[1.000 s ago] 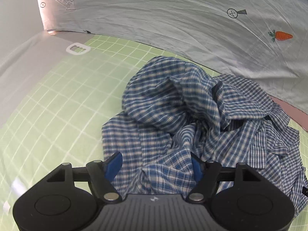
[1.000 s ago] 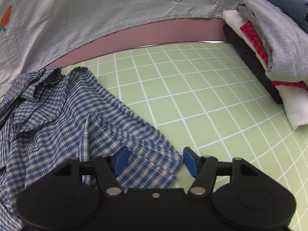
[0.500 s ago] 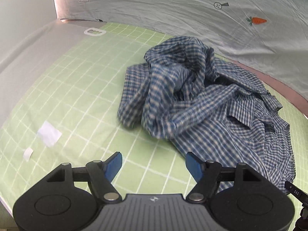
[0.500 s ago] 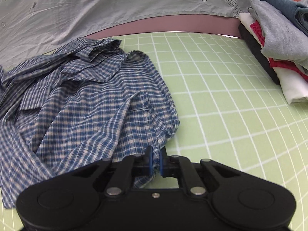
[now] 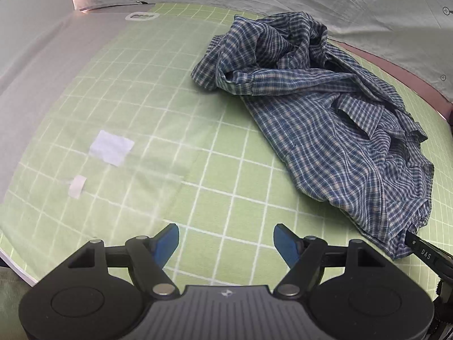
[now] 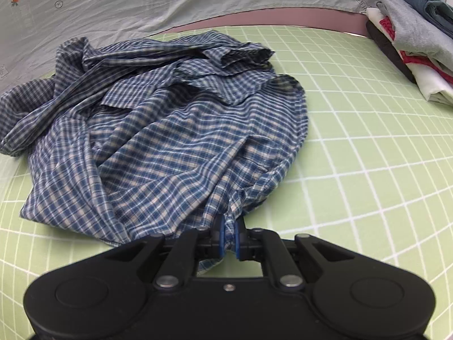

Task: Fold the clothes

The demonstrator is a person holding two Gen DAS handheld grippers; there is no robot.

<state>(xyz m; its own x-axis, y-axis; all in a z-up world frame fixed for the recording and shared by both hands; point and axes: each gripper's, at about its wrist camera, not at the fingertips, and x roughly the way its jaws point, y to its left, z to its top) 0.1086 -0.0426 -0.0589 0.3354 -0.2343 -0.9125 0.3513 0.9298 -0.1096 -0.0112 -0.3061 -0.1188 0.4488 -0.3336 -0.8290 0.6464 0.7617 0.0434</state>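
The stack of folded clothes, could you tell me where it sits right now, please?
In the right wrist view, the stack of folded clothes sits at the far right edge of the green gridded mat, apart from the crumpled blue checked shirt.

shirt lies crumpled on the mat, its near edge bunched at the right gripper. stack of folded clothes at the mat's far right, well apart from the shirt. sheet lies behind the mat. left gripper over bare mat, left of the shirt.
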